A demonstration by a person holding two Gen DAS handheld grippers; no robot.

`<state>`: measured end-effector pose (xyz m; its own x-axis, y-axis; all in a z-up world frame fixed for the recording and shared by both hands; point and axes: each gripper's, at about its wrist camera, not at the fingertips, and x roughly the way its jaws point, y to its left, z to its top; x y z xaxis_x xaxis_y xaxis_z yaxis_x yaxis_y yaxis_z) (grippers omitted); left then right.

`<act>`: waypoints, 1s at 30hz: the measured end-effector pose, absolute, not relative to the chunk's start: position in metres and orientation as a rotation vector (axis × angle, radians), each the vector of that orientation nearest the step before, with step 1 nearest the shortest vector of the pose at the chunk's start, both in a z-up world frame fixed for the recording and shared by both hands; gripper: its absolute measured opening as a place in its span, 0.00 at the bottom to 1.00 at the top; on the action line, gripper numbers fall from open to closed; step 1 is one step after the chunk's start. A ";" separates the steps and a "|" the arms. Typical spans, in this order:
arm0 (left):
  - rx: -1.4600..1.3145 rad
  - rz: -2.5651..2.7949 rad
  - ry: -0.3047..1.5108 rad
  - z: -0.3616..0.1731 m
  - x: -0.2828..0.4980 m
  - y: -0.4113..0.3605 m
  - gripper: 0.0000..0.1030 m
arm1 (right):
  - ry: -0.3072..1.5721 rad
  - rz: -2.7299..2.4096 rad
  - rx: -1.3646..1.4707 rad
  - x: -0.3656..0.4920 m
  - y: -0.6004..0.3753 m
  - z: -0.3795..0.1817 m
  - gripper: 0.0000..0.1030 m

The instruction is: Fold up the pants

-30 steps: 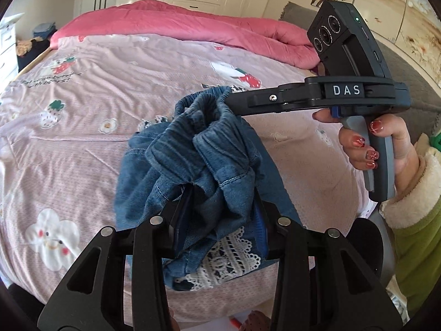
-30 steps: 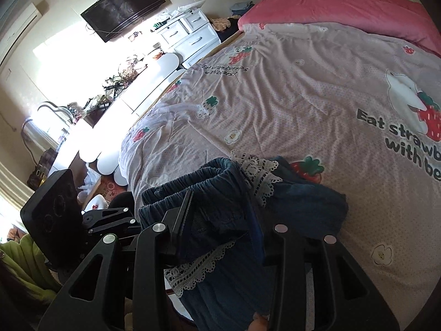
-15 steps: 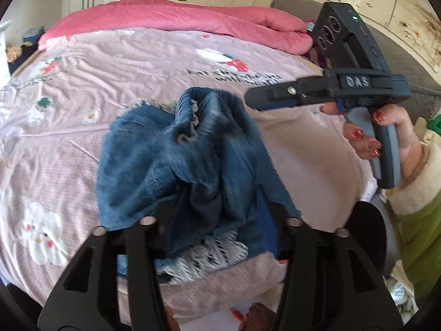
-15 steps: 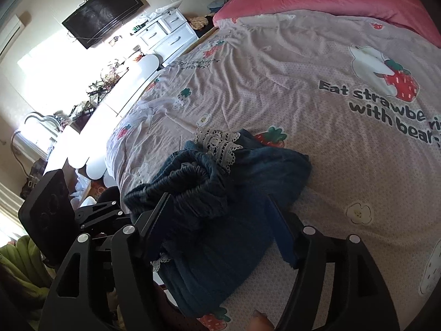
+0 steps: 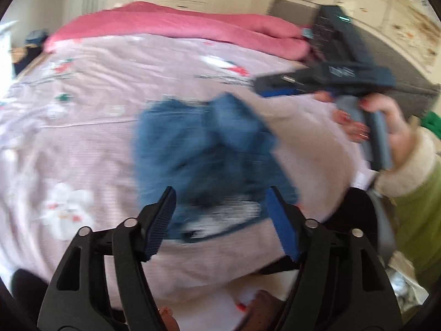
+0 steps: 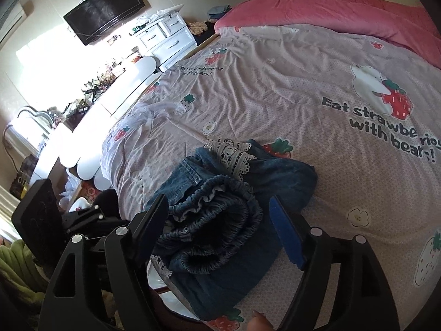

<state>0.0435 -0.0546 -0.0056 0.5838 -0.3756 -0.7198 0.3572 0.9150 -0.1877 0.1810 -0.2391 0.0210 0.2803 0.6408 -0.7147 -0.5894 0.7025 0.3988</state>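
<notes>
Blue denim pants (image 5: 209, 149) with white lace trim lie in a crumpled heap near the front edge of the bed; in the right wrist view the pants (image 6: 220, 215) show a bunched elastic waistband on top. My left gripper (image 5: 223, 220) is open and empty, pulled back just short of the heap; this view is motion-blurred. My right gripper (image 6: 220, 237) is open and empty, its jaws standing either side of the waistband without touching. The right gripper also shows in the left wrist view (image 5: 261, 88), held beyond the heap at the right.
The bed has a pink strawberry-print cover (image 6: 289, 88) and a rolled pink quilt (image 6: 344, 8) at its head. A white dresser (image 6: 165, 41) and a wall television (image 6: 104, 13) stand to the left. A grey sofa (image 5: 399, 63) is to the right.
Both grippers have opened and let go of the pants, which have dropped onto the bed. Both grippers have drawn back from the heap.
</notes>
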 end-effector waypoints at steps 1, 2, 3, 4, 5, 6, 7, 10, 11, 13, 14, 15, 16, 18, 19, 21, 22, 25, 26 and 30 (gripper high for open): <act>-0.033 -0.391 0.846 -0.006 0.046 -0.044 0.59 | 0.980 0.827 0.038 0.178 -0.233 0.023 0.72; -0.045 -0.377 0.849 -0.007 0.048 -0.038 0.59 | 0.971 0.828 0.019 0.176 -0.227 0.025 0.72; -0.052 -0.365 0.854 -0.007 0.049 -0.033 0.59 | 0.967 0.832 0.007 0.174 -0.224 0.027 0.72; -0.053 -0.348 0.857 -0.009 0.050 -0.029 0.59 | 0.961 0.840 -0.011 0.169 -0.218 0.029 0.72; -0.051 -0.339 0.859 -0.011 0.050 -0.027 0.59 | 0.954 0.845 -0.031 0.165 -0.214 0.030 0.72; -0.051 -0.334 0.864 -0.013 0.050 -0.026 0.59 | 0.950 0.853 -0.052 0.160 -0.210 0.031 0.72; -0.052 -0.333 0.867 -0.014 0.050 -0.025 0.59 | 0.944 0.865 -0.081 0.154 -0.205 0.032 0.68; -0.047 -0.352 0.863 -0.012 0.051 -0.029 0.55 | 0.948 0.900 -0.145 0.140 -0.195 0.030 0.50; -0.042 -0.357 0.859 -0.011 0.051 -0.031 0.55 | 0.954 0.909 -0.158 0.135 -0.194 0.028 0.48; -0.032 -0.363 0.850 -0.009 0.050 -0.035 0.55 | 0.950 0.919 -0.185 0.127 -0.191 0.025 0.47; -0.033 -0.366 0.848 -0.007 0.049 -0.034 0.55 | 0.945 0.928 -0.193 0.123 -0.190 0.024 0.47; -0.031 -0.364 0.847 -0.007 0.051 -0.035 0.55 | 0.943 0.932 -0.198 0.120 -0.190 0.024 0.47; -0.030 -0.360 0.847 -0.007 0.052 -0.035 0.55 | 0.942 0.934 -0.211 0.118 -0.189 0.023 0.47; -0.028 -0.354 0.847 -0.006 0.054 -0.036 0.55 | 0.941 0.920 -0.257 0.114 -0.187 0.018 0.45; -0.028 -0.353 0.847 -0.005 0.055 -0.036 0.55 | 0.948 0.904 -0.288 0.113 -0.186 0.014 0.38; -0.023 -0.353 0.845 -0.004 0.057 -0.037 0.55 | 0.982 0.873 -0.334 0.113 -0.188 0.004 0.23; -0.022 -0.352 0.845 -0.004 0.058 -0.037 0.55 | 0.992 0.874 -0.342 0.112 -0.190 -0.001 0.14; -0.027 -0.358 0.842 -0.002 0.062 -0.039 0.55 | 1.010 0.889 -0.346 0.105 -0.196 -0.007 0.09; -0.025 -0.359 0.840 -0.002 0.063 -0.039 0.55 | 1.012 0.894 -0.344 0.103 -0.199 -0.007 0.09; -0.014 -0.359 0.847 -0.004 0.071 -0.043 0.55 | 1.007 0.906 -0.354 0.094 -0.212 -0.007 0.08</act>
<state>0.0712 -0.0429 -0.0041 0.6059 -0.3164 -0.7299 0.3052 0.9398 -0.1540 0.0944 -0.2115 -0.0067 0.2228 0.4864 -0.8448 -0.7887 0.5993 0.1370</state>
